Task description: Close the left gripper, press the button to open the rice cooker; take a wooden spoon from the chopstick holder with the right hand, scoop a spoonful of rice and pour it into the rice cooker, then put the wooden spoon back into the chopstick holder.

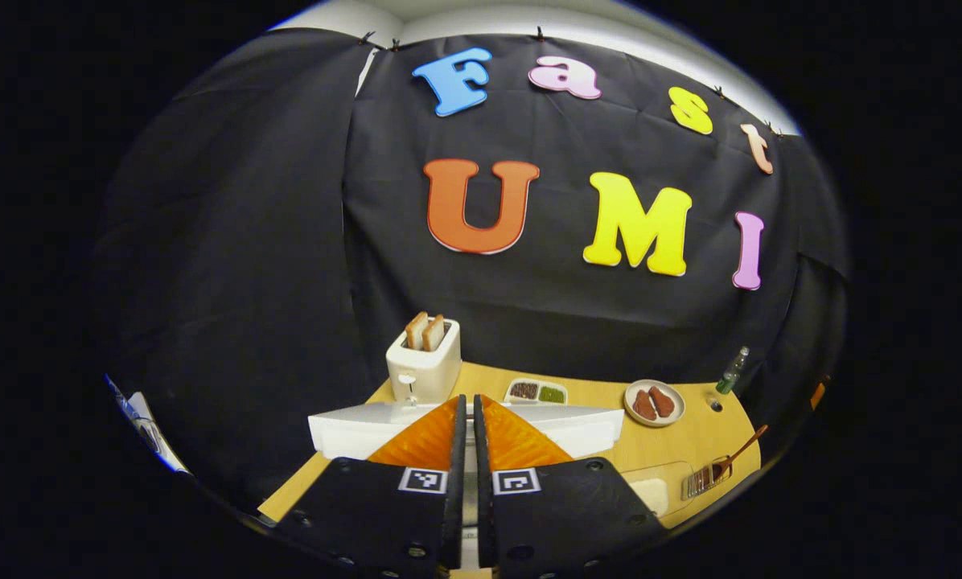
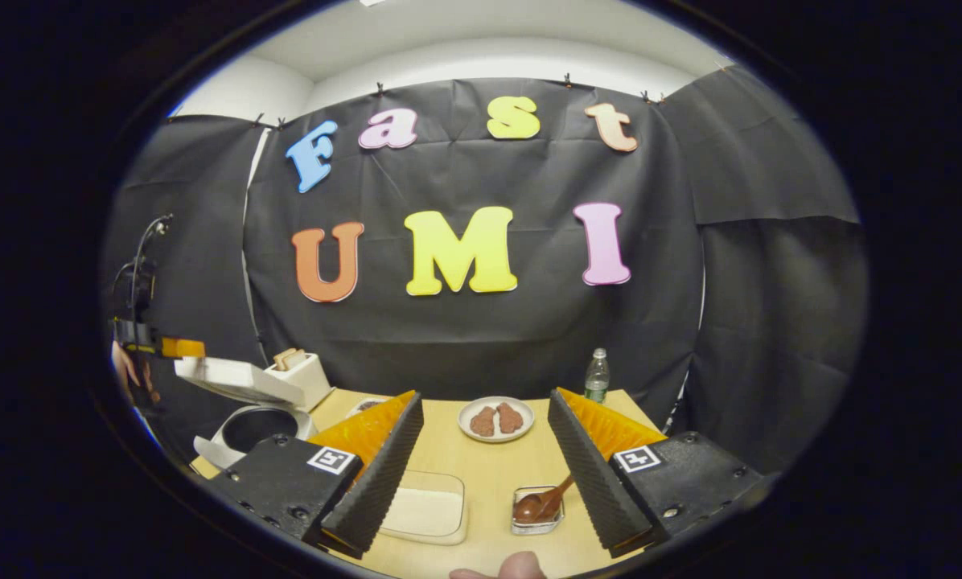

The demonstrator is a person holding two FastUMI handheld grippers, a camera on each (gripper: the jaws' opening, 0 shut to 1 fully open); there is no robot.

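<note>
Your left tongs (image 1: 466,418) are drawn narrow, holding nothing, just over the raised lid (image 1: 368,426) of the rice cooker (image 2: 248,422); your right tongs (image 2: 485,450) stand wide over the worktop (image 2: 497,462); the wooden spoon (image 2: 541,503) sits in the chopstick holder (image 2: 529,523), right of the rice tray (image 2: 425,511); plate (image 2: 495,420) farther back.

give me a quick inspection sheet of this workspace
surface: wooden table, bare in the middle
job's things: rice cooker lid up; wooden spoon in its holder; rice container
clutter: toaster, plate of meat, bottle, small sauce tray
grippers: left gripper shut, empty; right gripper open, empty
cables: a cable hanging at the left
surroundings: black cloth wall
</note>
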